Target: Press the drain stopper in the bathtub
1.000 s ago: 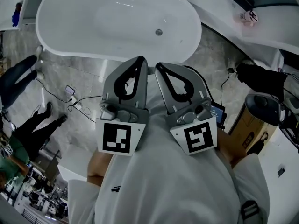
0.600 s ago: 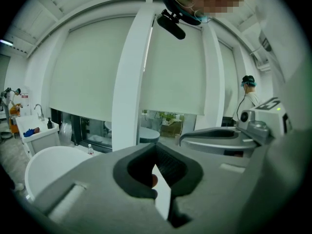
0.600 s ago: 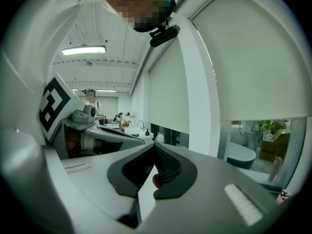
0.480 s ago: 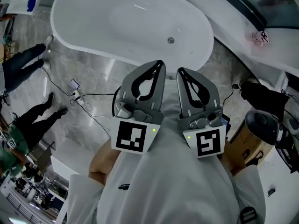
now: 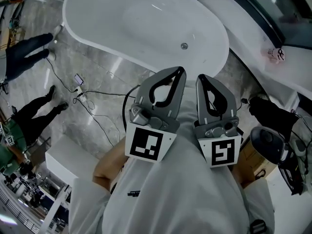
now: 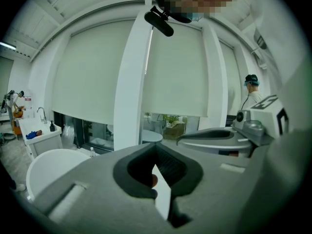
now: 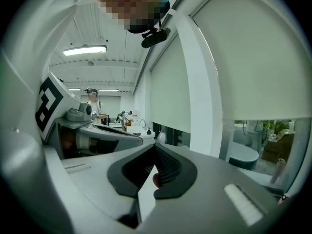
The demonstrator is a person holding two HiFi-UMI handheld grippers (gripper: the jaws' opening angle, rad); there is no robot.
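A marble floor surrounds the white tub point(image 5: 97, 13). The stopper point(image 5: 184, 46) lies on the tub's bottom, well apart from both claws. The left claw point(image 5: 178, 72) and right claw point(image 5: 201, 78) are closed and empty at the chest. On the long reach down, a tip may skid off the small stopper.

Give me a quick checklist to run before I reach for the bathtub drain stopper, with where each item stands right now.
1. View of the drain stopper in the bathtub: ok, unobstructed.
2. The left gripper shut, nothing between its jaws: ok.
3. The right gripper shut, nothing between its jaws: ok.
4. A gripper over the tub: not ok, both are held at the chest, short of the rim.
5. Footing free of the cables on the floor: cannot tell, feet hidden.
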